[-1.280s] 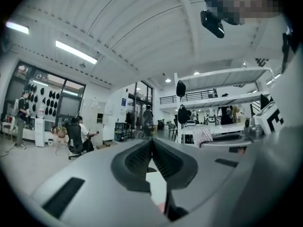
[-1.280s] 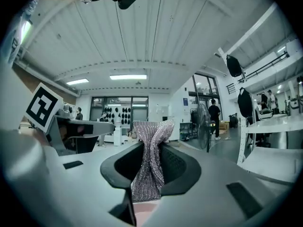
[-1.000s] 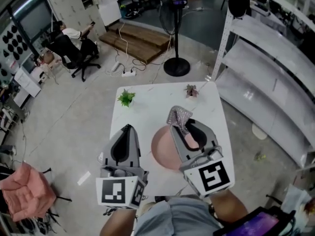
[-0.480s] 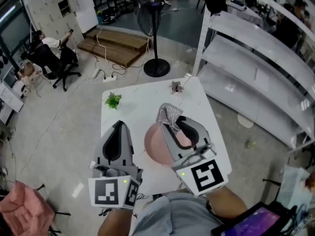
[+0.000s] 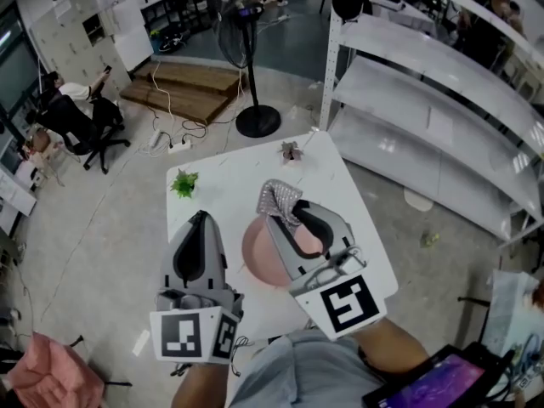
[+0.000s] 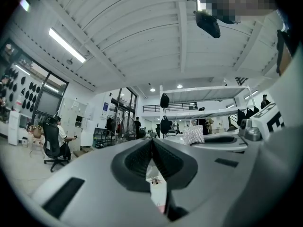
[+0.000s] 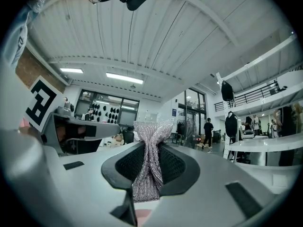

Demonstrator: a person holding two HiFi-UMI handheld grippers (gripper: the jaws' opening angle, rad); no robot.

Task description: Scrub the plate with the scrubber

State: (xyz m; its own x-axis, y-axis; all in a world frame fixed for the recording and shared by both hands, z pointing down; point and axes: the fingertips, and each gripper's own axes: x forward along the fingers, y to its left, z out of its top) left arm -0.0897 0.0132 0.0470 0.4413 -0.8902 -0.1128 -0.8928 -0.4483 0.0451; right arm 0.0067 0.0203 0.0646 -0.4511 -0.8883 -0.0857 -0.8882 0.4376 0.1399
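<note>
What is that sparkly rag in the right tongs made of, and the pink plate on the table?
The scrubber, pinched in the right tongs, looks like knitted metallic thread: it is silvery and glittering, with fine ribbed lines, and it bunches softly. The plate looks smooth and matte pink, likely plastic or glazed ceramic; the pictures can't settle which.

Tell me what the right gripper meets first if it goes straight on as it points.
Nothing near. The right gripper, tongs shut on the scrubber, points out roughly level above the pink plate and the table; its view shows only open room far ahead. The way looks free, though depth is unclear.
</note>
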